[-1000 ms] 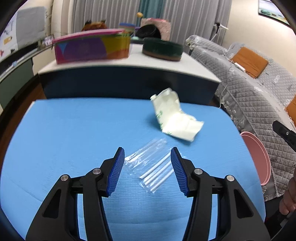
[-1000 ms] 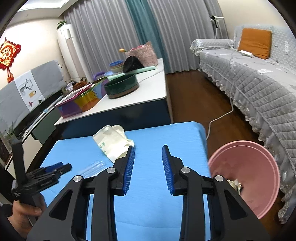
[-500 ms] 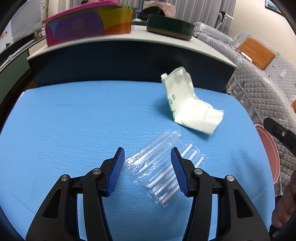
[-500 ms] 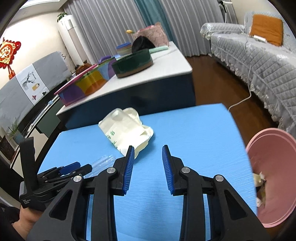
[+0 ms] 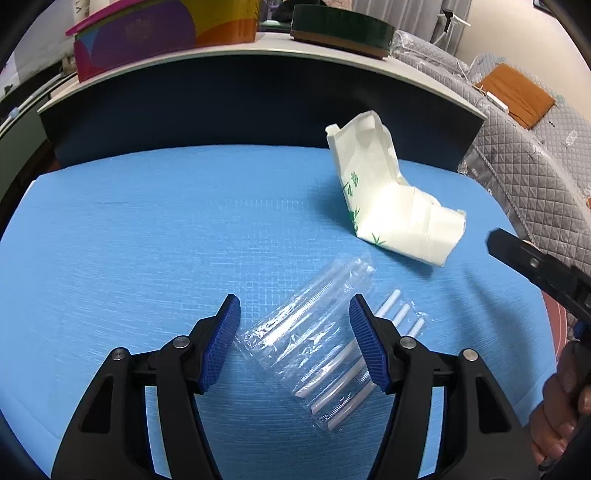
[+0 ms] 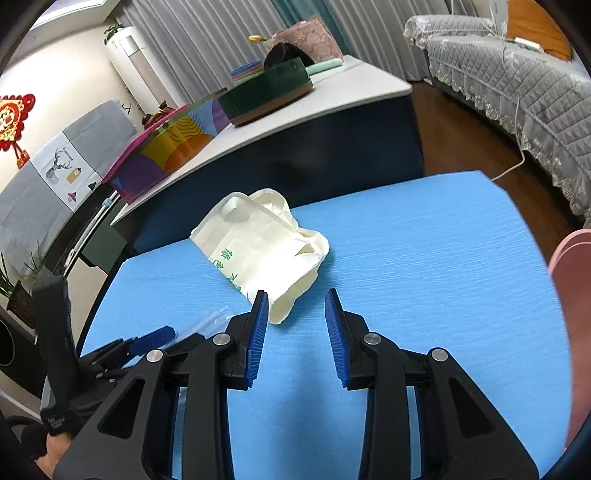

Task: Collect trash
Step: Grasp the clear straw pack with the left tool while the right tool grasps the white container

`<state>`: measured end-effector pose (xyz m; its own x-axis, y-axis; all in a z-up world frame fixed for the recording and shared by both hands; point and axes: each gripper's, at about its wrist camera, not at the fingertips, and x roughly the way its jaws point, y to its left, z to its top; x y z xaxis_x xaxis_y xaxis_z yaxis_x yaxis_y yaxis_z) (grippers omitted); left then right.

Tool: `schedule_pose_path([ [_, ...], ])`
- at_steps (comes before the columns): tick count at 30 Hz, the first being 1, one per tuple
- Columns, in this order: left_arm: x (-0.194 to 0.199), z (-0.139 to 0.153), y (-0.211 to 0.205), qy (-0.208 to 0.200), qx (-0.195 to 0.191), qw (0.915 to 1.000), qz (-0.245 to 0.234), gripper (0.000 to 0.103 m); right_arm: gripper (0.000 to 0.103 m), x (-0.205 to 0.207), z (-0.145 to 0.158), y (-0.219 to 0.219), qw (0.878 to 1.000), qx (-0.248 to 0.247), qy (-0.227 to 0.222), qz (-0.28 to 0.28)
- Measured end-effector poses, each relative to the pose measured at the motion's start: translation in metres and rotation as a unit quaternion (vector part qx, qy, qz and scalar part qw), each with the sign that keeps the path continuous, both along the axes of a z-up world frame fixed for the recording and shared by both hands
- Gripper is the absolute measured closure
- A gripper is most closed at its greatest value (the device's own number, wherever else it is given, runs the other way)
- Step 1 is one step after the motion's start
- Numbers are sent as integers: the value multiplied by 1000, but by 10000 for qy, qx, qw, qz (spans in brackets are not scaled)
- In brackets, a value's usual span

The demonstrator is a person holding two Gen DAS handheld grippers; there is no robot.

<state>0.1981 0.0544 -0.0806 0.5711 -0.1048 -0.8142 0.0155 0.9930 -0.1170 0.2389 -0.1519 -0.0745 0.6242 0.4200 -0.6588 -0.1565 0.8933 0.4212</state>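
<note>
A clear plastic wrapper with several white straws [image 5: 317, 343] lies on the blue table [image 5: 147, 236]. My left gripper [image 5: 293, 308] is open, its fingers on either side of the wrapper's near end. A crumpled white carton with green print [image 5: 388, 199] lies farther right; it also shows in the right wrist view [image 6: 262, 251]. My right gripper [image 6: 295, 301] is open and empty, just in front of the carton's near corner. The left gripper [image 6: 147, 341] shows at the lower left of the right wrist view, with the wrapper [image 6: 207, 321] by it.
A pink bin [image 6: 572, 295] stands off the table's right edge. Behind the blue table is a white counter [image 5: 258, 48] with a colourful box [image 5: 162, 33] and a dark green round tray [image 5: 340, 29]. A grey quilted sofa [image 5: 517, 122] is at right.
My left gripper has moved forward and down so the straw wrapper now lies between its fingers. My right gripper has swung left toward the white carton, away from the pink bin.
</note>
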Motion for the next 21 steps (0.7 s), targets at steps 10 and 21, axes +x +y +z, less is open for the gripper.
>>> schedule_pose_path([
  [10, 2, -2, -2, 8, 213, 9998, -47, 53, 72, 21, -14, 14, 9998, 97, 121, 92],
  [21, 1, 0, -3, 66, 196, 9997, -140, 85, 97, 17, -4, 17, 9997, 49, -69, 234],
])
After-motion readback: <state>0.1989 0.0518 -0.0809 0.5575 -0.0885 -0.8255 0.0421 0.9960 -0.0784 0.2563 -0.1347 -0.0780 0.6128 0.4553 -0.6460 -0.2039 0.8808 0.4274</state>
